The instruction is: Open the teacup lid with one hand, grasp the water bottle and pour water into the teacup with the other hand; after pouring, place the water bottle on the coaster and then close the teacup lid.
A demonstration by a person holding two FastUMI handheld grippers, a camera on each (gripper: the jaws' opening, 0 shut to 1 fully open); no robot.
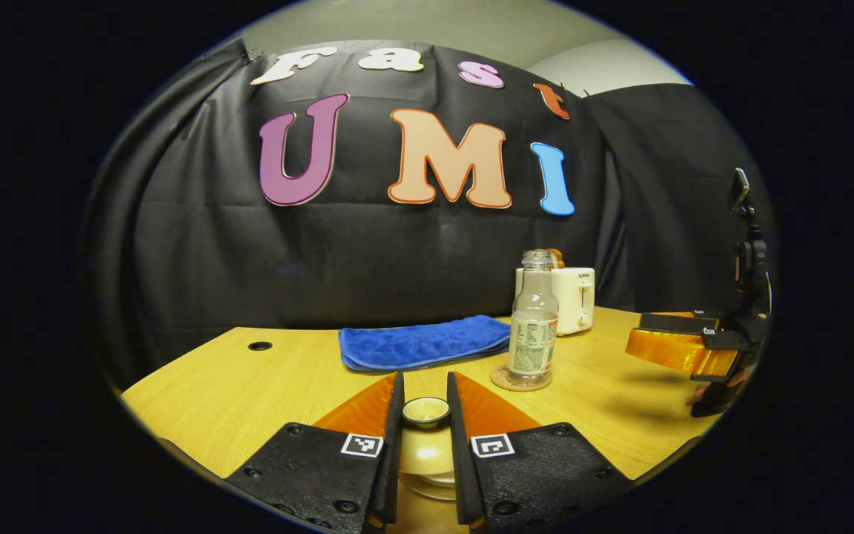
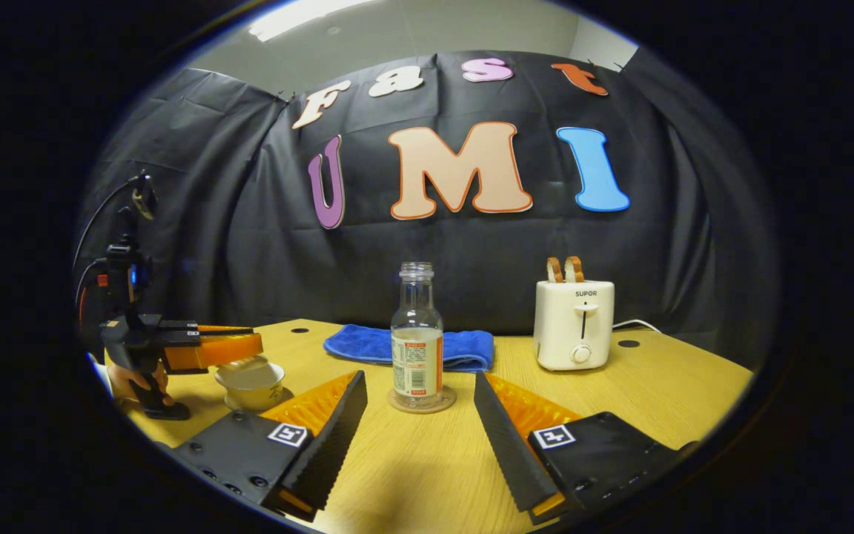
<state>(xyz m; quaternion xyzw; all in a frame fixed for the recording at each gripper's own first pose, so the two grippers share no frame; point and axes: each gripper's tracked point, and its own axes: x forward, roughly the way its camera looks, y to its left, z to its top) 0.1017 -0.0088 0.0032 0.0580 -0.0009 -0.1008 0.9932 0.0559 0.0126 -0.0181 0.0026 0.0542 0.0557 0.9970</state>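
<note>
Low in frame, the left tool (image 1: 425, 415) pinches the cream ceramic teacup lid's knob (image 1: 425, 410); the right tool (image 2: 419, 423), wide open and empty, must next close on the clear plastic water bottle (image 2: 416, 337).

Wooden table (image 2: 664, 386) (black cloth wall (image 2: 204, 222))

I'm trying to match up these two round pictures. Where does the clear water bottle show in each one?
Left gripper view: the water bottle stands right of centre on its coaster, the toaster just behind it.
Right gripper view: it stands at centre, beyond the open right tool.
Shared landmark: the blue towel lying behind the bottle.
</note>
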